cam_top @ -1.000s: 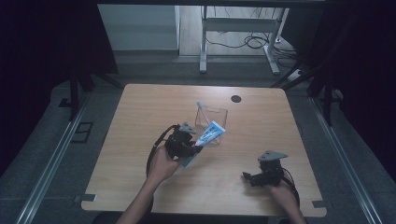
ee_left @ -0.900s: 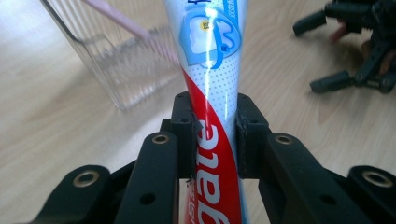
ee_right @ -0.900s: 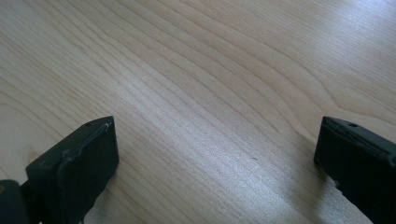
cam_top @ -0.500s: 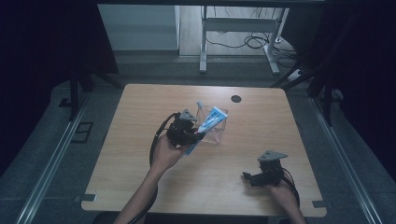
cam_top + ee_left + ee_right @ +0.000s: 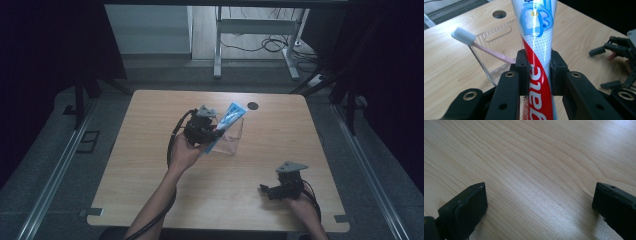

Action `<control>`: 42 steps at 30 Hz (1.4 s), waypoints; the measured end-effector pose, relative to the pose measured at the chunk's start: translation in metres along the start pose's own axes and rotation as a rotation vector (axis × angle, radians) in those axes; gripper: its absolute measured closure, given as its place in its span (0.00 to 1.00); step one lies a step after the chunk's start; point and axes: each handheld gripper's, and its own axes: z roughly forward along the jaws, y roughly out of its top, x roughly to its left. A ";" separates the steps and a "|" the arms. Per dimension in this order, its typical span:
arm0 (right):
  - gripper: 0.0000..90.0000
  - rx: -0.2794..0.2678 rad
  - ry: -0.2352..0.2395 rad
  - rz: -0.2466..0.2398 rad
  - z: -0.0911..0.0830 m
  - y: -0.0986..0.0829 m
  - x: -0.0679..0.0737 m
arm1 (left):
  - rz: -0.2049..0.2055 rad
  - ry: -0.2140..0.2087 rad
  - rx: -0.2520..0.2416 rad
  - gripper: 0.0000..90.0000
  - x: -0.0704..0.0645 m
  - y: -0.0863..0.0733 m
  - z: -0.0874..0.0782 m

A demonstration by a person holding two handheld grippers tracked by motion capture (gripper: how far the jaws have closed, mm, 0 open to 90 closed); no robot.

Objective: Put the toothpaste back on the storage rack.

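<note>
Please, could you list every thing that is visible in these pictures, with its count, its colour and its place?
toothpaste tube: one, white, blue and red, clamped between the left gripper's jaws, over the clear container.
toothbrush: one, pink handle with white head, standing tilted in the clear container.
clear container: one, transparent, on the table near its middle.
table: one, light wood, with a dark round hole near its far edge.
metal frame: one, grey, on the floor beyond the table, with black cables beside it.
left gripper: one, black, raised at the container, held by the left hand.
right gripper: one, black, jaws wide apart, low over the table's near right part.
</note>
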 end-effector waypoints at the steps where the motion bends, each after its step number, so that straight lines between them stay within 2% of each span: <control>1: 0.00 0.000 0.000 0.000 0.000 0.000 0.000 | 0.003 0.005 -0.001 0.81 0.001 0.002 0.001; 4: 0.00 0.000 0.000 0.001 0.000 0.000 0.000 | 0.011 0.012 -0.007 0.81 0.004 0.007 0.006; 13: 0.00 0.000 0.000 0.000 0.000 0.000 0.000 | -0.013 0.004 -0.033 0.81 0.014 0.015 0.019; 25: 0.00 0.000 0.000 0.000 0.000 0.000 0.000 | -0.002 0.019 -0.053 0.81 0.025 0.028 0.035; 38: 0.00 0.000 -0.001 0.000 0.000 0.000 0.000 | 0.019 0.025 -0.076 0.81 0.029 0.042 0.053; 42: 0.00 -0.001 -0.002 0.000 0.000 0.000 0.000 | 0.015 0.025 -0.083 0.81 0.030 0.044 0.059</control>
